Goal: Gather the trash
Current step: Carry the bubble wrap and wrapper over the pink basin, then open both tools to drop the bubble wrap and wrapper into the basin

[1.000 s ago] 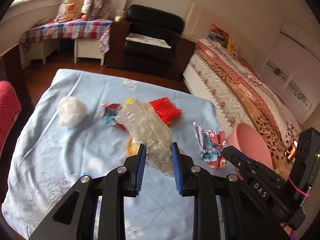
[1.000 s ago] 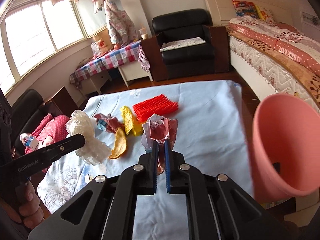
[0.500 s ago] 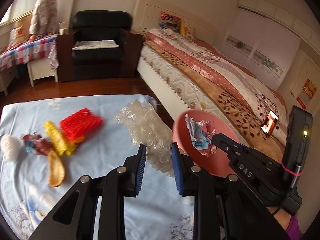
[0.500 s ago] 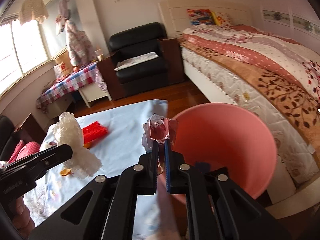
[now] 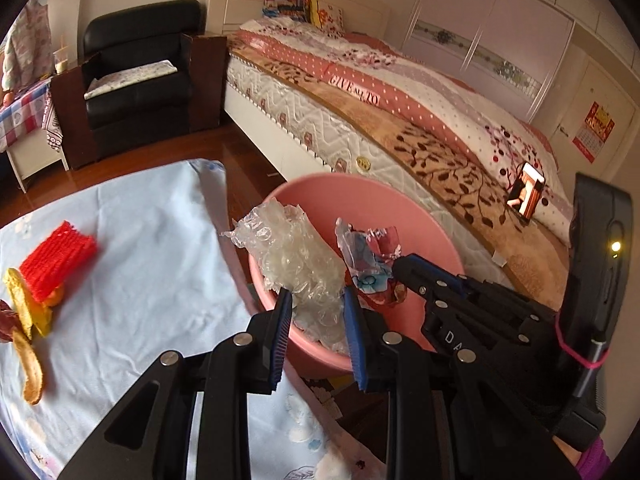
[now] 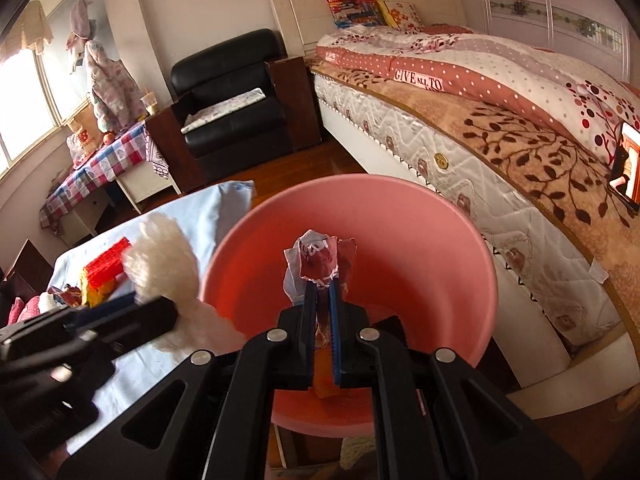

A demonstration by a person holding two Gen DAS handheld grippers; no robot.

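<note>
Bubble wrap [image 5: 298, 264] clamped in left gripper [image 5: 316, 320], held over near rim of pink bin [image 5: 436, 236]. Crumpled wrapper [image 6: 318, 260] pinched tight in right gripper [image 6: 322, 300], above bin's mouth. Red mesh [image 5: 58, 256] and peels [image 5: 28, 344] lie on blue-clothed table [image 5: 152, 232].

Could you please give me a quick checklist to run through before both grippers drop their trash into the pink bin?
1. Left gripper grips the bubble wrap, jaws closed on it: ok.
2. Right gripper grips the crumpled wrapper, jaws nearly together: ok.
3. Wrapper is over the mouth of the pink bin: ok in the right wrist view.
4. Bubble wrap is over the bin: its upper part looks so; whether its lower end clears the near rim, cannot tell.
5. The two grippers are apart, not touching: ok.
6. Trash left on the blue cloth, namely the red netting and the peels: not ok, still to collect.
</note>
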